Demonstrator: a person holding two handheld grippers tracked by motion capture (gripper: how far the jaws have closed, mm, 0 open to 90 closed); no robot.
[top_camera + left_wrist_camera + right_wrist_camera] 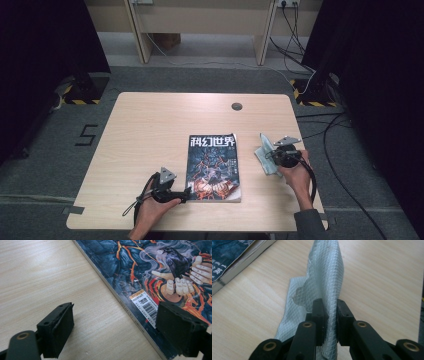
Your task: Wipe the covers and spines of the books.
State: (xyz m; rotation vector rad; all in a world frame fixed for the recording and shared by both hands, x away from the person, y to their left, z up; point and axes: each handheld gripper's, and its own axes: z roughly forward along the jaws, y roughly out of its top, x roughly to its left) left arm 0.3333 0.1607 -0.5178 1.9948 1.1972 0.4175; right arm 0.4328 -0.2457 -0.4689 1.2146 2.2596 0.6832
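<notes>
A pale wooden worktop (150, 130) seen from above, a person's forearms entering from the near edge. A magazine (214, 167) with a dark, fiery cover lies flat near the middle. The left gripper (185, 194) rests low at the magazine's near left corner, its jaws standing wide apart — one over bare wood, the other over the cover beside a barcode label (144, 305), pressing on nothing. To the right of the magazine and apart from it, the right gripper (270, 156) has its jaws clamped on a fold of pale, quilted cloth (322, 287), which stands up from the wood while the rest trails flat. The work looks like wiping with the cloth. To do it well, keep the pinch firm, bring the cloth low and flat — and let the left gripper steady the magazine so it does not slide.
</notes>
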